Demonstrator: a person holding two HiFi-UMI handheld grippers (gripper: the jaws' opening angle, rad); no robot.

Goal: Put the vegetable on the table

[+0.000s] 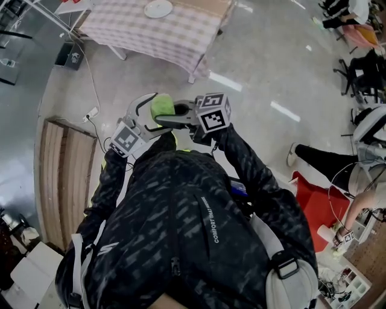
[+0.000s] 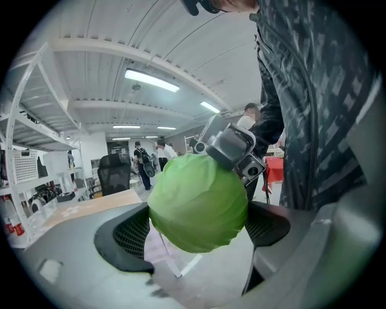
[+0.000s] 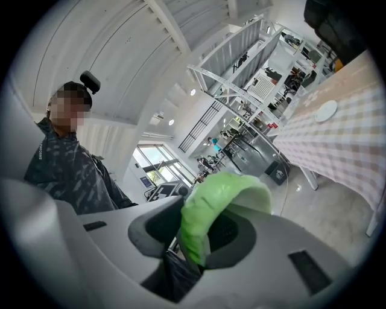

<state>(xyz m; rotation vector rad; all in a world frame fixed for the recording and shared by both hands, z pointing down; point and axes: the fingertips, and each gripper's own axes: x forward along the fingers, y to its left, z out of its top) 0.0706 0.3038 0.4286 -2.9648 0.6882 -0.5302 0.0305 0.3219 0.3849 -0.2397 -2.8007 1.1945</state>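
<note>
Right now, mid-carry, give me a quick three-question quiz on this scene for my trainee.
1. True or false: the cabbage already rests on the checked table.
2. Name what lies on that table.
3. The cabbage is gripped by: A the left gripper only, B the right gripper only, C both.
Key: 1 false, it is held in the air. 2 a white plate. 3 C.

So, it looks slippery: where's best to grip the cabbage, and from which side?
Across the round cabbage at its widest, from the side, jaws on opposite flanks, as the left gripper has it. The right gripper pinches a thin leaf edge, which may tear.
</note>
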